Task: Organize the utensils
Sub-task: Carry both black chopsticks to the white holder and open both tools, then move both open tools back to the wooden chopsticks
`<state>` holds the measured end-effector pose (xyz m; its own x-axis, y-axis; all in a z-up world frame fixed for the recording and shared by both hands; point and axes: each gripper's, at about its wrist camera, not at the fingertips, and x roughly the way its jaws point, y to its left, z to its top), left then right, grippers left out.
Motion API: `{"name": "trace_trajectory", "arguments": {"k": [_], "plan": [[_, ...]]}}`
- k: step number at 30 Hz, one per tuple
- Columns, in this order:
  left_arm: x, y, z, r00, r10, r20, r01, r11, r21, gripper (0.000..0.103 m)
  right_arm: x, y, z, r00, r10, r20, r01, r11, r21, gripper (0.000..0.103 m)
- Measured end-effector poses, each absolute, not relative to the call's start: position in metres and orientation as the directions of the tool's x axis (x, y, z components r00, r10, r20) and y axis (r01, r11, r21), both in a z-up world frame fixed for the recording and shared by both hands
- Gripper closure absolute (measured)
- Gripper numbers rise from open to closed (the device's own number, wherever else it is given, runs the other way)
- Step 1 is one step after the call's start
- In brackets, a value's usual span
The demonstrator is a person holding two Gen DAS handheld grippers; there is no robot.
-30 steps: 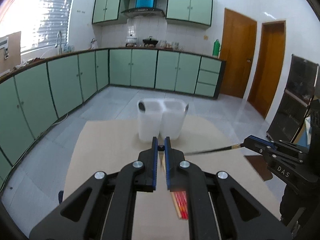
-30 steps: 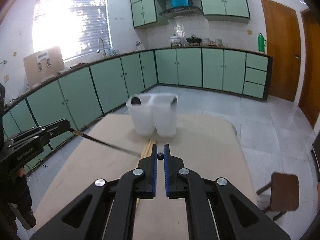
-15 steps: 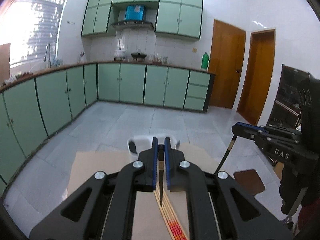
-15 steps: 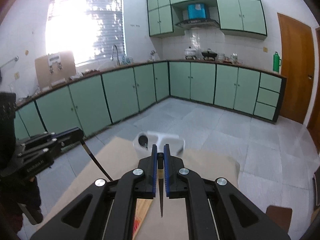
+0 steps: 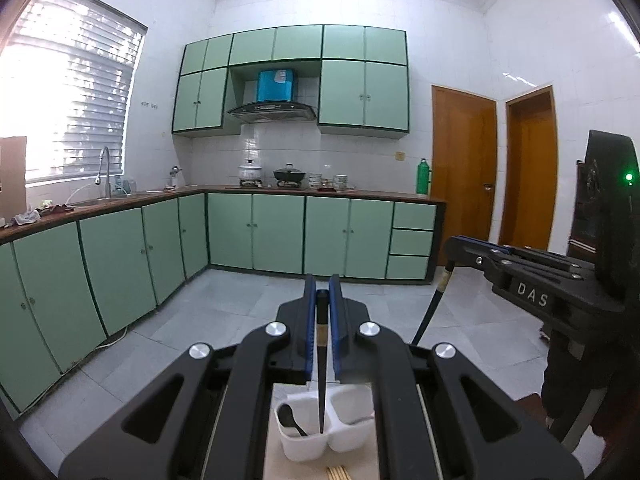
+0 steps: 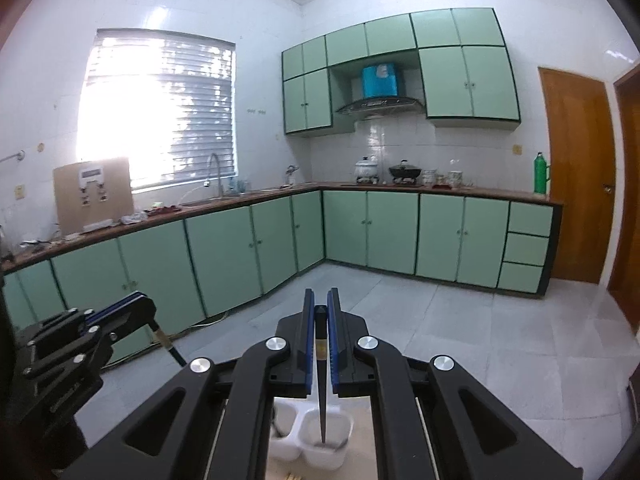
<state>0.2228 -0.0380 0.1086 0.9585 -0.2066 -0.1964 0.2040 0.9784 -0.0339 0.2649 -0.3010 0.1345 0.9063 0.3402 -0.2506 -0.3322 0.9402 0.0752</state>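
Left tool, blue-padded jaws closed on the upper end of a slim black chopstick with a pale band near its top, which hangs point-down below the jaws. Its tip lies over the white plastic two-compartment utensil holder directly beneath the tool, close to the centre divider on the side of the compartment that contains a black spoon; whether the tip is already below the rim cannot be told. Right tool, jaws likewise closed on a second black chopstick, point-down over the compartment of the same holder that lies below and slightly right of its jaws, where a thin utensil handle seems to rest. Each tool appears at the edge of the other's view, level with it. A bundle of light wooden chopsticks lies on the pale counter just nearer than the holder.

Judged step: delivery of the two held chopsticks into the holder. For a clean result, each stick should be kept vertical and lowered until its tip is well inside the wall before the jaws part. As a pair they arguably belong together, so the left tip should clear the divider deliberately, not straddle it. Release from height risks a bounce or tipping the light holder.
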Motion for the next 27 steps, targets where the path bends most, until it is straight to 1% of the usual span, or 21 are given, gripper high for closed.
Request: {"name": "trace_trajectory", "arguments": {"k": [3,9,13,15,16,17,18,20,21,22,23,24,25,26,27], "plan": [[0.246,-0.039,0.091,0.959,-0.182,-0.219,0.177,0.983,-0.043,0.098,0.290,-0.297,0.113,0.899,0.330,-0.289,-0.315,0.944,0.098,0.097],[0.287,-0.034,0.049,0.935,-0.174,-0.309,0.160,0.985,-0.070,0.097,0.320,-0.289,0.066,0.855,0.333,-0.397,-0.301,0.943,0.144,0.097],[0.294,-0.029,0.032,0.912,-0.179,-0.368,0.161,0.984,-0.080,0.096,0.325,-0.283,0.048,0.824,0.341,-0.453,-0.311,0.940,0.143,0.096],[0.290,-0.025,0.029,0.911,-0.179,-0.372,0.162,0.984,-0.076,0.093,0.323,-0.284,0.042,0.819,0.338,-0.463,-0.308,0.941,0.142,0.096],[0.287,-0.024,0.028,0.911,-0.174,-0.373,0.160,0.985,-0.069,0.091,0.321,-0.286,0.042,0.821,0.335,-0.462,-0.306,0.942,0.140,0.094],[0.284,-0.022,0.027,0.911,-0.174,-0.373,0.160,0.985,-0.068,0.084,0.318,-0.287,0.042,0.824,0.331,-0.460,-0.302,0.943,0.138,0.087],[0.282,-0.020,0.028,0.912,-0.174,-0.372,0.160,0.985,-0.069,0.078,0.315,-0.290,0.042,0.827,0.326,-0.458,-0.297,0.945,0.137,0.083],[0.272,-0.015,0.029,0.913,-0.172,-0.371,0.156,0.985,-0.072,0.073,0.306,-0.296,0.041,0.834,0.316,-0.452,-0.285,0.949,0.136,0.069],[0.269,-0.013,0.030,0.913,-0.173,-0.370,0.157,0.985,-0.072,0.070,0.300,-0.298,0.042,0.838,0.311,-0.449,-0.281,0.950,0.133,0.066],[0.261,-0.010,0.031,0.914,-0.174,-0.367,0.158,0.985,-0.073,0.068,0.294,-0.301,0.041,0.843,0.305,-0.444,-0.276,0.952,0.130,0.060],[0.253,-0.008,0.031,0.915,-0.171,-0.365,0.156,0.985,-0.071,0.064,0.289,-0.304,0.041,0.846,0.299,-0.442,-0.270,0.954,0.128,0.054],[0.244,-0.006,0.030,0.916,-0.169,-0.364,0.154,0.986,-0.069,0.060,0.281,-0.309,0.040,0.851,0.291,-0.438,-0.262,0.957,0.127,0.051],[0.237,-0.006,0.030,0.916,-0.168,-0.363,0.153,0.986,-0.069,0.058,0.275,-0.311,0.039,0.853,0.288,-0.436,-0.258,0.958,0.128,0.043],[0.229,-0.005,0.028,0.916,-0.167,-0.364,0.153,0.986,-0.067,0.052,0.265,-0.315,0.037,0.856,0.285,-0.431,-0.253,0.958,0.131,0.039],[0.217,-0.003,0.024,0.915,-0.163,-0.368,0.151,0.987,-0.062,0.049,0.255,-0.319,0.034,0.860,0.281,-0.425,-0.249,0.960,0.132,0.037]]}}
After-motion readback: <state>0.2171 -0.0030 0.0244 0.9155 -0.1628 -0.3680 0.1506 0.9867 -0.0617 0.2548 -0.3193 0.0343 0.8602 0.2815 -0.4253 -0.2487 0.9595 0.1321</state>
